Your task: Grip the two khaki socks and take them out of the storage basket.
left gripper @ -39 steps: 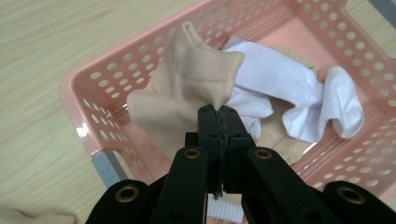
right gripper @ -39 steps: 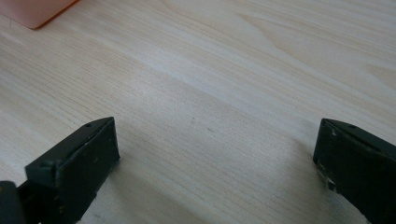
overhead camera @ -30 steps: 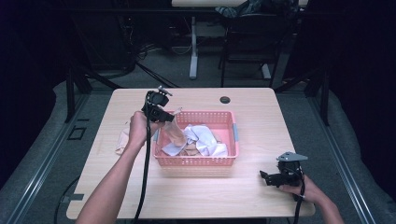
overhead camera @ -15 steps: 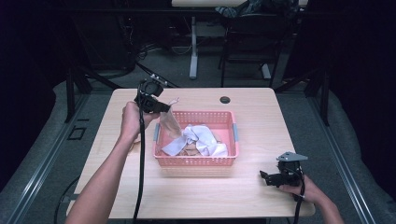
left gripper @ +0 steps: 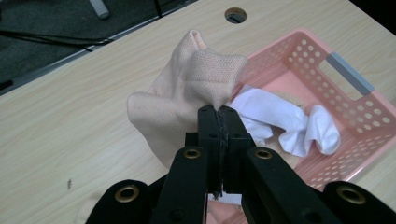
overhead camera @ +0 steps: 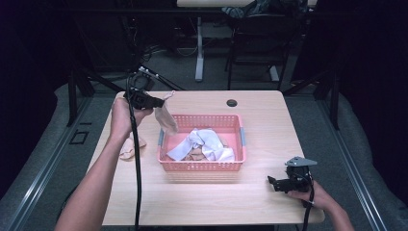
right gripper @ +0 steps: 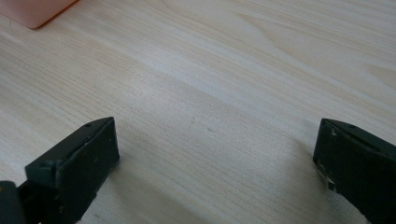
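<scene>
Peach knit, that's the sock [left gripper: 187, 100], and the left gripper [left gripper: 218, 112] has its jaws pinched tight on one edge of it. The fabric bunches just past the fingertips and hangs free in the air, clear of the table [overhead camera: 269, 110]. From above, the sock [overhead camera: 166, 115] dangles below the left gripper [overhead camera: 159, 102], right over the near-left corner of the pink basket [overhead camera: 202, 166]. Beyond the fingertips, inside the basket [left gripper: 355, 100], a white sock [left gripper: 289, 121] lies crumpled. Another peach sock [overhead camera: 129, 148] sits on the wood below the left hand [overhead camera: 122, 118]. Over on the right, the right gripper [right gripper: 215, 154] rests low with its fingers [right gripper: 91, 149] spread wide, bare wood grain between them. No readable brand or writing on the socks or basket.
</scene>
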Available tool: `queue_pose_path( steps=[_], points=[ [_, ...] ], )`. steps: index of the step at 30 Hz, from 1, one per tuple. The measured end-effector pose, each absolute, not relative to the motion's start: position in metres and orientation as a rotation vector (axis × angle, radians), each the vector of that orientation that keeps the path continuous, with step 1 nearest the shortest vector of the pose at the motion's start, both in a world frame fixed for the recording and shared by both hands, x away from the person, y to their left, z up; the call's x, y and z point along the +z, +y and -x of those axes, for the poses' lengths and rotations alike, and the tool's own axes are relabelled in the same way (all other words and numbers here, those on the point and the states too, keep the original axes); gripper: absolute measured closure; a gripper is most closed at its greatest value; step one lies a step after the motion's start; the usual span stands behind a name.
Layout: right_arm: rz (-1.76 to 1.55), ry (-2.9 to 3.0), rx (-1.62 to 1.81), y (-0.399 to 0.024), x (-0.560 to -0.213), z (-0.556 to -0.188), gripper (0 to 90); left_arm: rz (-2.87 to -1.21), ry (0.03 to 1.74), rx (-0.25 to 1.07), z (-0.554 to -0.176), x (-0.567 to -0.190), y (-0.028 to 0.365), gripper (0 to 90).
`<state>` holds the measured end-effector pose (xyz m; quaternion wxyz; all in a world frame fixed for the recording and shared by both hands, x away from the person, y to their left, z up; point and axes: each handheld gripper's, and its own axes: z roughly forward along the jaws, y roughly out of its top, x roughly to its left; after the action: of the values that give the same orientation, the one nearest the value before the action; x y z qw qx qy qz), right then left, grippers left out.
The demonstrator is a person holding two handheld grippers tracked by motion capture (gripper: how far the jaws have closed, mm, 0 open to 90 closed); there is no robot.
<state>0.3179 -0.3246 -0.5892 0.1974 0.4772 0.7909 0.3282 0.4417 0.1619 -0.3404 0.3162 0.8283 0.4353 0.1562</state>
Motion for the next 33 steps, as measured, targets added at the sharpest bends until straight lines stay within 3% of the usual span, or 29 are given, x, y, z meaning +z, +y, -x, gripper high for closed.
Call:
queue_pose_path(
  steps=[16,33],
  points=[
    [-1.334,2.214,0.920,-0.325,-0.589,-0.318,0.0,-2.161,1.202,0.454,-0.435,-0.333,0.203,89.3],
    [-1.336,2.210,0.917,-0.324,-0.589,-0.317,0.0,-2.141,1.309,0.422,-0.432,-0.362,0.240,89.3]
  ],
)
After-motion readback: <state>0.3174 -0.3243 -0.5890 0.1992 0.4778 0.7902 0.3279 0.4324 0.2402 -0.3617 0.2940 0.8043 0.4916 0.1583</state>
